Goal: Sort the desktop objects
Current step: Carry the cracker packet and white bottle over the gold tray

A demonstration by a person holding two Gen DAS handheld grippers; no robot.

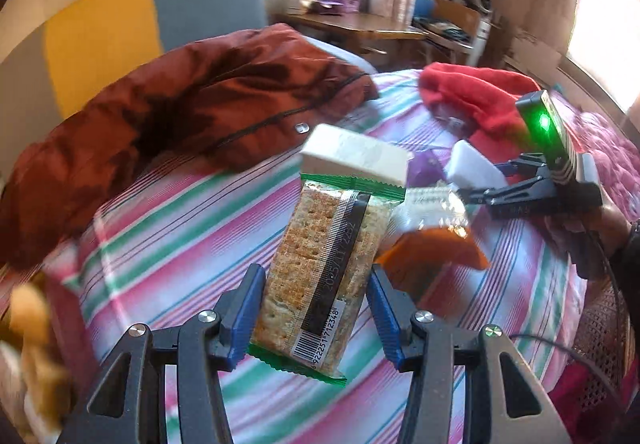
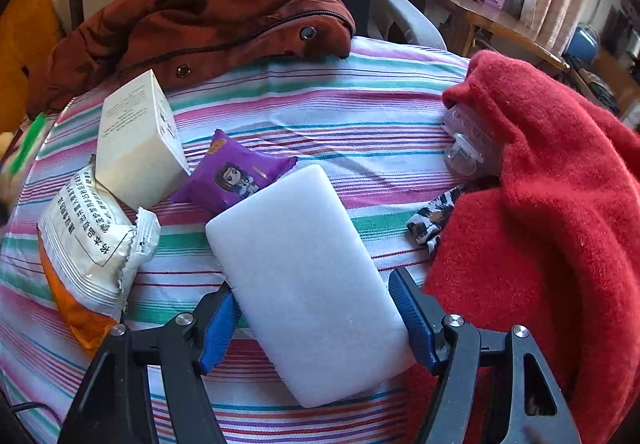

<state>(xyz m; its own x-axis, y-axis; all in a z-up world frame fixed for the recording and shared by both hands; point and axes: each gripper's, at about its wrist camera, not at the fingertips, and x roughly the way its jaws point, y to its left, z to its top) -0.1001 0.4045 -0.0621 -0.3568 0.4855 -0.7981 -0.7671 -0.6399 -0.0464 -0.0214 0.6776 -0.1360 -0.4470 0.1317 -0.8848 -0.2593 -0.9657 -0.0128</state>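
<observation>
My left gripper [image 1: 316, 304] is shut on a green-edged cracker packet [image 1: 320, 268] and holds it above the striped cloth [image 1: 192, 212]. My right gripper [image 2: 316, 320] is shut on a white foam block [image 2: 304, 276], seen small in the left wrist view [image 1: 474, 164]. A cream box [image 2: 136, 140], a purple sachet [image 2: 236, 174] and a white-and-orange snack bag [image 2: 88, 244] lie on the cloth left of the block. The box [image 1: 356, 154] and the snack bag [image 1: 432, 228] also show behind the cracker packet.
A rust-brown jacket [image 2: 200, 16] lies at the back of the table. A red fleece [image 2: 540, 184] covers the right side, with a clear plastic clip [image 2: 464, 140] and a patterned band [image 2: 434, 218] at its edge. A grey chair [image 2: 404, 16] and a wooden desk [image 2: 480, 16] stand behind.
</observation>
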